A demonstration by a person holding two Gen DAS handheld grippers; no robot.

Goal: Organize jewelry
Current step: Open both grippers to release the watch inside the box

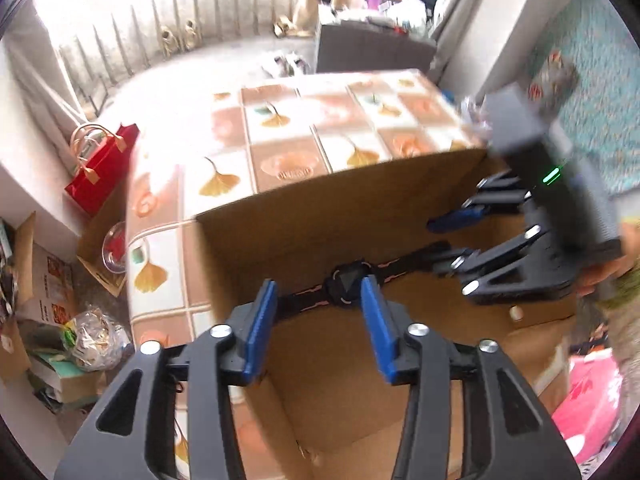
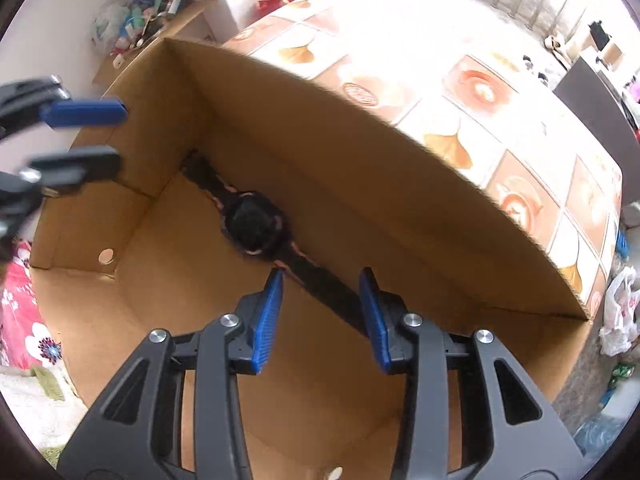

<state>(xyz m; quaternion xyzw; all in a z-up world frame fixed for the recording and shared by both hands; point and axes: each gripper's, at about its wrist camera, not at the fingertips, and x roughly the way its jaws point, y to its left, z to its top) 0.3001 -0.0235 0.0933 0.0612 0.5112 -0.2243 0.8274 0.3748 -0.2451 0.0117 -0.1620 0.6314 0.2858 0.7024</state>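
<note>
A black watch (image 1: 348,282) with pink trim lies flat on the floor of an open cardboard box (image 1: 304,216), along its far wall. My left gripper (image 1: 320,284) hangs over it, open, with the watch face showing between the blue pads, which stand clear of it. My right gripper (image 1: 444,236) reaches in from the right, also open. In the right wrist view the watch (image 2: 254,224) runs diagonally across the box (image 2: 320,140). Its strap passes under the right gripper (image 2: 320,276), untouched by the pads. The left gripper (image 2: 116,140) is at the left edge.
The box sits against a table with a tile-and-leaf patterned cloth (image 1: 280,136). A red gift bag (image 1: 100,168), a glass bowl (image 1: 114,248) and plastic bags (image 1: 96,340) crowd the left. Pink floral fabric (image 2: 24,312) lies beside the box. A person's hand (image 1: 600,276) holds the right gripper.
</note>
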